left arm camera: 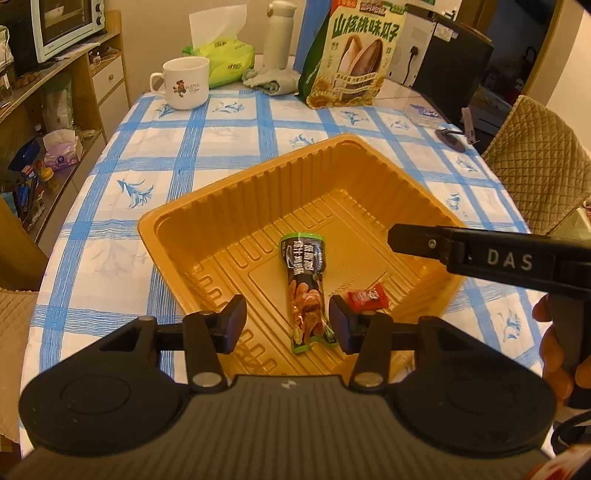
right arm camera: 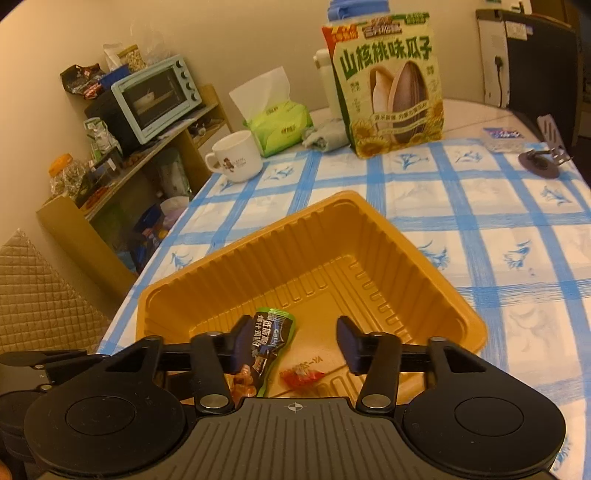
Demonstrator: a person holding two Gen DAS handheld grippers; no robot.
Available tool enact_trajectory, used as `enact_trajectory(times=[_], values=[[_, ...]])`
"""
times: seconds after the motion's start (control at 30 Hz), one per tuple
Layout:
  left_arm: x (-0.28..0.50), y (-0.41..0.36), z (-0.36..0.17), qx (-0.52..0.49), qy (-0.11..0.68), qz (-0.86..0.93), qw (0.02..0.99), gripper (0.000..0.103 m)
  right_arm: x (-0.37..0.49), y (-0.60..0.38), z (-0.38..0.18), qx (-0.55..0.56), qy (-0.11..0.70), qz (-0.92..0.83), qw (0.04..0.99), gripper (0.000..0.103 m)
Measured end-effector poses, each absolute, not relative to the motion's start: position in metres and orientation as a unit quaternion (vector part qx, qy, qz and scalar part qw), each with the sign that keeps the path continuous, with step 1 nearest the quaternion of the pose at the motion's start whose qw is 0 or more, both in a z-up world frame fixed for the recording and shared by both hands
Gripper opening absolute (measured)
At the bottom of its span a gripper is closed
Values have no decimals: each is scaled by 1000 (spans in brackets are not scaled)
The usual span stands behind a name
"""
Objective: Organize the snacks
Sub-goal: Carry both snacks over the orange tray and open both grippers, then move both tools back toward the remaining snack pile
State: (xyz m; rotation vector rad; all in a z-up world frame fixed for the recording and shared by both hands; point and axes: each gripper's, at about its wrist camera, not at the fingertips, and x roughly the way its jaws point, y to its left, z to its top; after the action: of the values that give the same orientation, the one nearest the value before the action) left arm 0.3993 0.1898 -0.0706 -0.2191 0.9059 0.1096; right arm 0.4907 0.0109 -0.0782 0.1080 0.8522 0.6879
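Note:
A golden plastic tray (left arm camera: 207,206) (right arm camera: 369,229) sits on the blue-checked tablecloth. Inside it lie a long green-and-black snack packet (left arm camera: 304,288) (right arm camera: 271,341) and a small red wrapped candy (left arm camera: 369,298) (right arm camera: 301,376). My left gripper (left arm camera: 287,323) is open and empty, hovering over the tray's near part with the packet's lower end between its fingers. My right gripper (right arm camera: 291,345) is open and empty above the tray's near edge; its finger (left arm camera: 424,243) reaches in from the right in the left wrist view.
A large sunflower-seed bag (left arm camera: 354,55) (right arm camera: 391,85) stands at the table's back, with a white mug (left arm camera: 184,83) (right arm camera: 236,155), tissue pack (left arm camera: 221,59) (right arm camera: 277,125), thermos (left arm camera: 279,33) and cloth. A dark stand (right arm camera: 541,160) lies far right. Shelves with an oven (right arm camera: 155,96) stand left.

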Motion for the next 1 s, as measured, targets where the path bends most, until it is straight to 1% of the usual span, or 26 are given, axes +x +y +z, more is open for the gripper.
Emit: enact_trajectory(times=[0.13,0.23,0.5,1.0], values=[[386,186,-61,-103,426,44,898,46,477,-1,-69,57,400,321,856,54],[374,180,-52,-102,420,41,901,49,466,-15,-61,68,395,321,858,56],[329,156,-37,-104,407,41,906,52,428,-59,-42,73,371,320,868,58],[248,71,-35,-103,421,50,900,53,352,-147,-47,47,389,346,853,58]])
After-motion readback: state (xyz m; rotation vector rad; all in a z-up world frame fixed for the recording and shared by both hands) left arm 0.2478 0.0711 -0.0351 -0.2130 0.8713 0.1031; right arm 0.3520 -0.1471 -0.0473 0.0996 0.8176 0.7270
